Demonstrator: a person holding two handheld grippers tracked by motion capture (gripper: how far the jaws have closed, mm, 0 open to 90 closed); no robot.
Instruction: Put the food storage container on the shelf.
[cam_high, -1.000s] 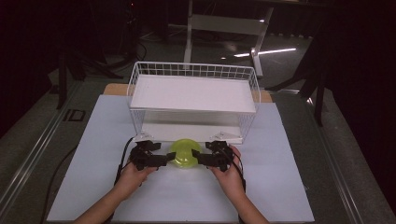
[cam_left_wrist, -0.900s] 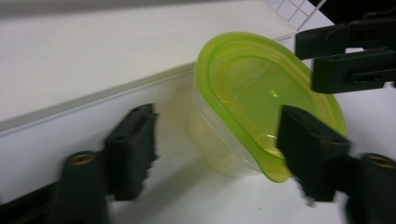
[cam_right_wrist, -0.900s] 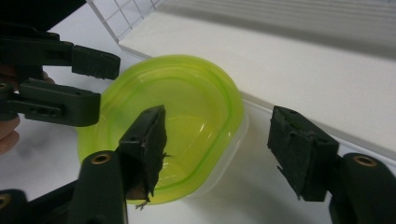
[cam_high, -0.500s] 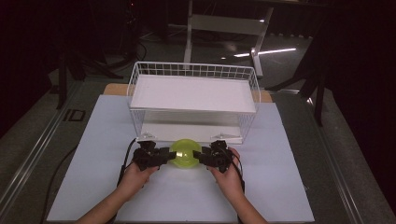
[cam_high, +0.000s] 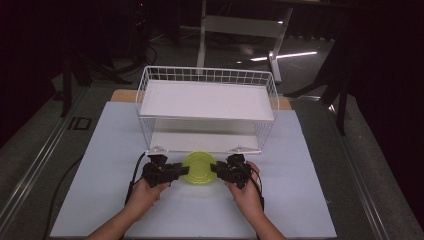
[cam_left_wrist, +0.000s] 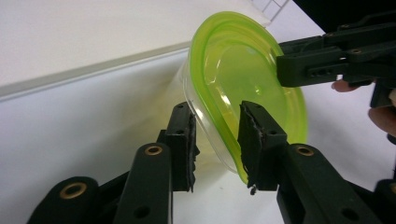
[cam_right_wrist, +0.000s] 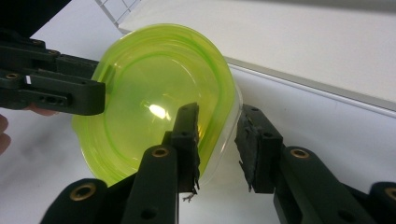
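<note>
- Black jaws of your left gripper (cam_left_wrist: 215, 140) are sitting either side of the lime-green bowl (cam_left_wrist: 243, 88) rim: one jaw outside the clear wall, one inside. In the left gripper view the pads are at or very near the plastic, but I can't tell if they're actually clamping.
- Your right gripper (cam_right_wrist: 217, 144) is straddling the opposite rim the same way, one jaw inside the bowl (cam_right_wrist: 154, 102) and one outside. A visible gap is showing between the outer pad and the wall, so it's partly open and not pinching.
- Each gripper view is also catching the other gripper's black arm at the far rim.
- In the high view your left gripper (cam_high: 172, 171) and right gripper (cam_high: 220, 170) are flanking the bowl (cam_high: 199, 168), which is sitting on the white table sheet (cam_high: 310, 200).
- The bowl is lying just in front of the white wire rack (cam_high: 207, 107), near the lower shelf's front edge.
- Your left hand (cam_high: 145, 192) and right hand (cam_high: 247, 192) are coming in from the bottom edge.
</note>
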